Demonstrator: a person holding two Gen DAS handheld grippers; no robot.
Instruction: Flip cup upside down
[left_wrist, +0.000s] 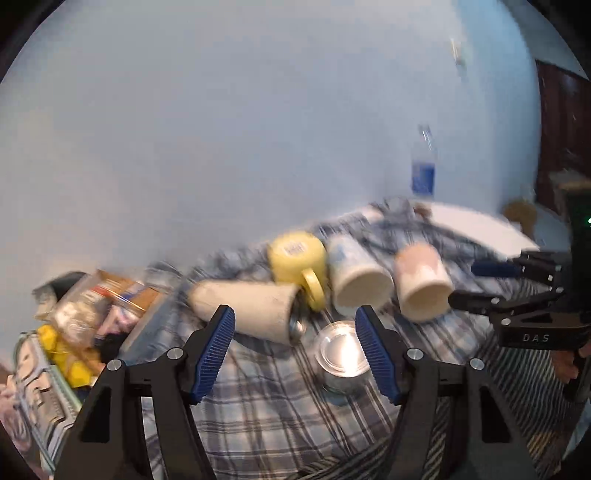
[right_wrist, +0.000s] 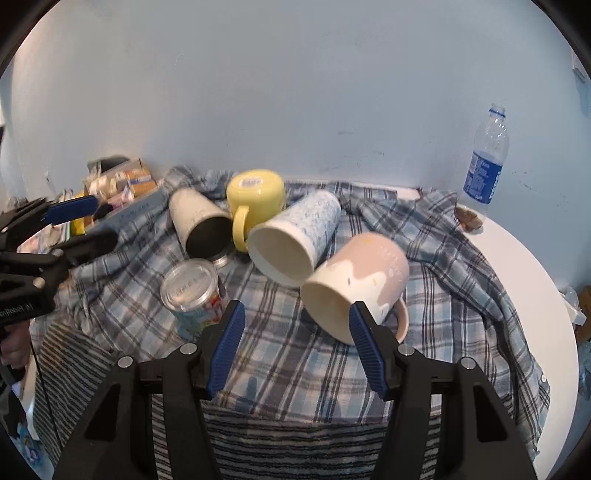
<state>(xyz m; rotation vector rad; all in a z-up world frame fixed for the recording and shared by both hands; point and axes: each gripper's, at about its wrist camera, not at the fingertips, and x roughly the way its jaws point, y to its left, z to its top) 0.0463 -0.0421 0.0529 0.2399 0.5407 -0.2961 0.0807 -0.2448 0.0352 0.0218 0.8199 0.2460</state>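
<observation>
Several cups lie on a plaid cloth (right_wrist: 295, 354) spread over a round white tabletop (right_wrist: 535, 280), and none is gripped, so the step in hand looks like the approach and the choice of a cup.

Take the yellow mug (right_wrist: 255, 199) as landmark: it already stands mouth down at the back of the cloth. Touching its left side lies a white tumbler (right_wrist: 197, 221) with a dark inside, mouth towards the camera. Just right of the mug lies a blue cup (right_wrist: 295, 236), also on its side. Further right and nearer lies a pink mug (right_wrist: 354, 280), mouth to the front left, handle low on its right side. In front of the yellow mug, to its left, a lidded tin (right_wrist: 192, 291) stands tilted. A water bottle (right_wrist: 484, 162) stands well to the right by the wall.

The right claw (right_wrist: 295, 347) is spread wide and empty, its right finger just at the pink mug's rim. The left claw (left_wrist: 295, 347) is also spread and empty, hovering before the tumbler (left_wrist: 247, 306) and the tin (left_wrist: 343, 354); its view is blurred.

The pink mug seems the likeliest target. The next move would call for closing over its rim or wall, lifting clear of the blue cup, turning the wrist until the mouth faces down, and setting it on the cloth. The folds may leave it rocking.
</observation>
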